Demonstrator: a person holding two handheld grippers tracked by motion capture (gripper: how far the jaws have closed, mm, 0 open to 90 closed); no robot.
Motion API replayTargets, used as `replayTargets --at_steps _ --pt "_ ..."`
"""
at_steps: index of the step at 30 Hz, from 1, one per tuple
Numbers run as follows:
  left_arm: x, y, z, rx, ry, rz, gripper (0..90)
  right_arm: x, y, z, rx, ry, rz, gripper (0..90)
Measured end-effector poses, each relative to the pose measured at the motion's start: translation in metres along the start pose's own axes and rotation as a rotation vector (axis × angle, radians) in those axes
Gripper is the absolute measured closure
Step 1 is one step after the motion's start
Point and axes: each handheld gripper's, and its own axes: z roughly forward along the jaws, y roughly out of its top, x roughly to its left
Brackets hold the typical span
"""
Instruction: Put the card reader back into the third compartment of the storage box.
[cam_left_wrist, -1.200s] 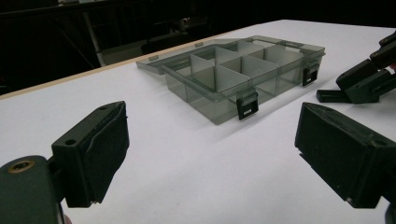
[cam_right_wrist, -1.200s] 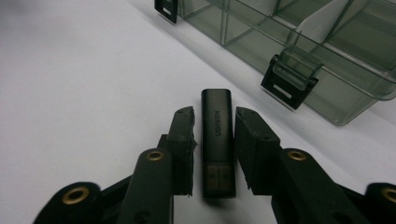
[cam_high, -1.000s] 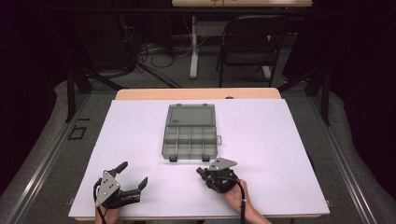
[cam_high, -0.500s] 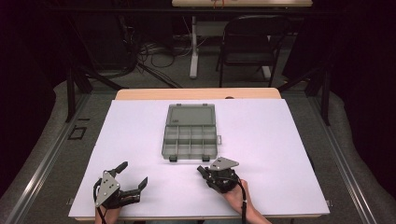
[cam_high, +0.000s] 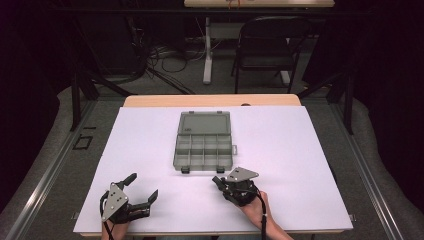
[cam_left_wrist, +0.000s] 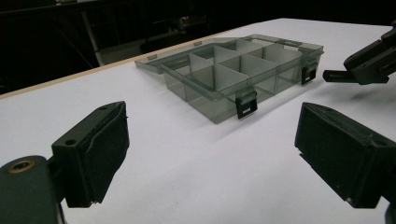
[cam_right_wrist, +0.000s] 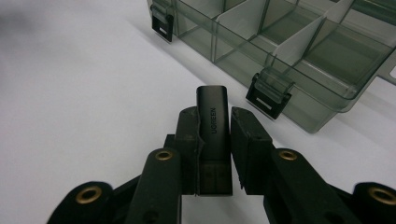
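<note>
Small black adapter, marked UGREEN, clamped between right gripper jaws, just short of near edge of open compartment box at table centre. Step judged: carrying adapter to box. Next move calls for lift over front wall, release into compartment. Left gripper, jaws wide apart and empty, near front-left corner. Versus earlier frames: both grippers, box unmoved.

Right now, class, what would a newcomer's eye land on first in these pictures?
Probably the open, smoky-clear organizer box in the middle of the white table, its compartments empty. Next, the right gripper, just short of the box's near edge, shut on a small black adapter. The left gripper waits open at the near left.
</note>
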Motion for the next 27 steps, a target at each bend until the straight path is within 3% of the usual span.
replayTargets --at_steps 27 --pt "0.0 0.0 -0.001 0.0 0.008 -0.001 10.1 -0.011 0.009 -0.019 -0.057 -0.031 0.007 73.5"
